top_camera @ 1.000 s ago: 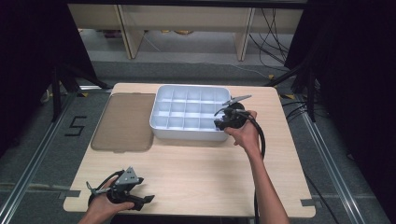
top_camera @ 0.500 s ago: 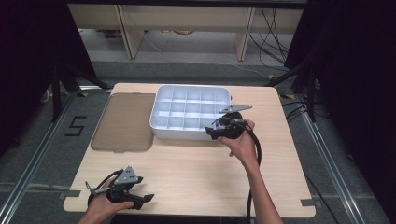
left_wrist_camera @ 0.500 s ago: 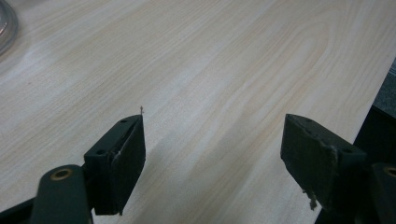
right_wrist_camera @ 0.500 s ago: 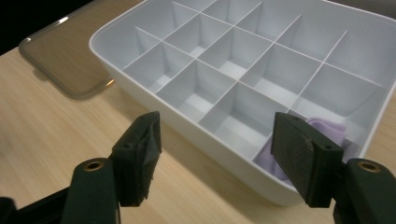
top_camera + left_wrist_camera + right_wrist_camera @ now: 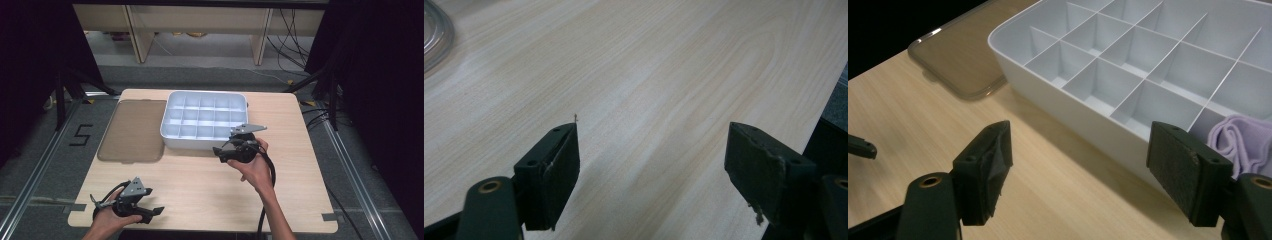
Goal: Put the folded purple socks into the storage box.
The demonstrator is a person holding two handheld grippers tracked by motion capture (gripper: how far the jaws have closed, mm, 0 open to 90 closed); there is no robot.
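Left tongs (image 5: 150,212) apart, empty, low at surface (image 5: 200,185) front-left edge. Lid (image 5: 132,130) flat beside tray (image 5: 204,120), long axis front-to-back. Right tongs (image 5: 220,150) apart, empty, just before tray's front wall; lilac cloth (image 5: 1243,142) in near corner cell.

The one readable mark was a dark numeral "5" (image 5: 81,135) on the grey floor (image 5: 45,165), to the left of the bench (image 5: 200,185) and beside its far left corner, in the high view. It stood alone, with no other digits or letters next to it. No text, label or brand could be read on anything lying on the bench, in either gripper view or the high view.
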